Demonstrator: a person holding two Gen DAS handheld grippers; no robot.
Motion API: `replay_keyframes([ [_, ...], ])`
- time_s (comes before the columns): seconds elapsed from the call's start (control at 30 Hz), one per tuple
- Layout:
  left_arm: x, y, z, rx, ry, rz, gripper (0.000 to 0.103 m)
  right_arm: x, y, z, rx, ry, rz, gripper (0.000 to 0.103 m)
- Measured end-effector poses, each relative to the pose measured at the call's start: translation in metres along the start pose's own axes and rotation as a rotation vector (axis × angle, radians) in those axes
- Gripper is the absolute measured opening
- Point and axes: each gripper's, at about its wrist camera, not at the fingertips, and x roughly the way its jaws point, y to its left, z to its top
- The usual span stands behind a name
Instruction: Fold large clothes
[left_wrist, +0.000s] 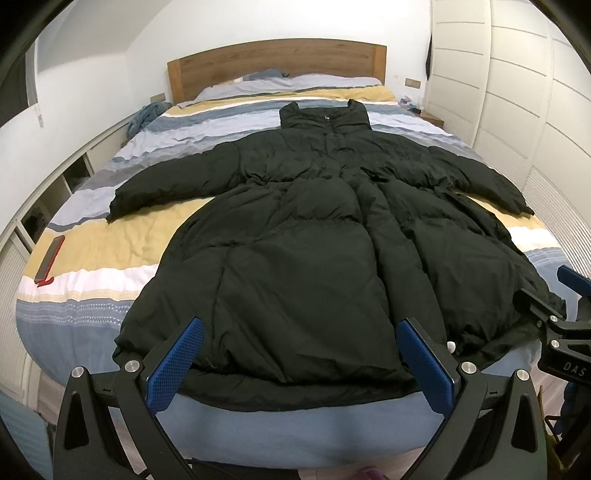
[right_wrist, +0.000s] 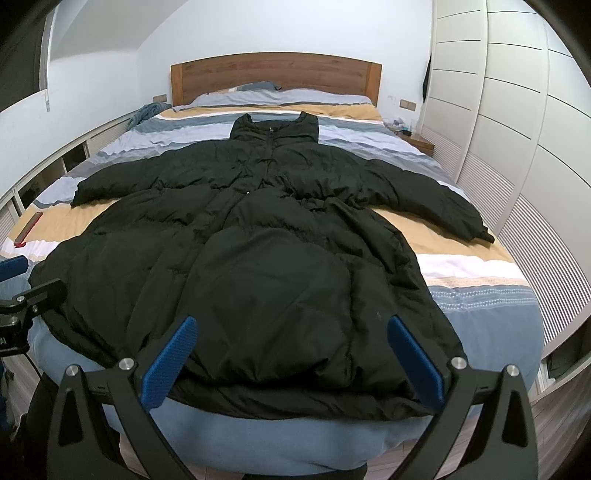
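left tongs (left_wrist: 301, 363): bottom centre of left wrist view, blue pads spread wide, nothing between them, hovering over the coat hem at the foot of the bed
right tongs (right_wrist: 291, 363): bottom centre of right wrist view, also spread wide and empty, over the hem; its black frame shows at right edge of left wrist view
hem: nearest part of the coat, lower centre, overhanging the foot edge of the bed slightly; small white tag or button peeks by the left tongs' right pad, unclear which
black puffer coat (left_wrist: 295, 236): long quilted coat, lies flat face up on the bed, fills frame centre, front closed as far as visible
sleeves: both spread out to the sides, one toward mid left, one toward mid right, neither folded in
collar: top centre, pointing at the headboard (left_wrist: 277, 61)
bed (left_wrist: 92, 266): striped duvet, blue, yellow, white
red phone-like object (left_wrist: 50, 262): left edge on the duvet, well apart from the coat
wardrobe (right_wrist: 517, 110): white, right side
progress: coat laid out and flattened, looks like the start; no fold made
left to do: judged all of it, sleeves in, sides over, hem up toward collar
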Motion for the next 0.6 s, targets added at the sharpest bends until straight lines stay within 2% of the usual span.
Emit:
replay_keyframes([
  [0.6, 0.0032, 0.0032, 0.0022, -0.010, 0.010, 0.010, 0.102, 0.0062, 0.0055, 0.0033, -0.004, 0.013, -0.006, 0.103],
])
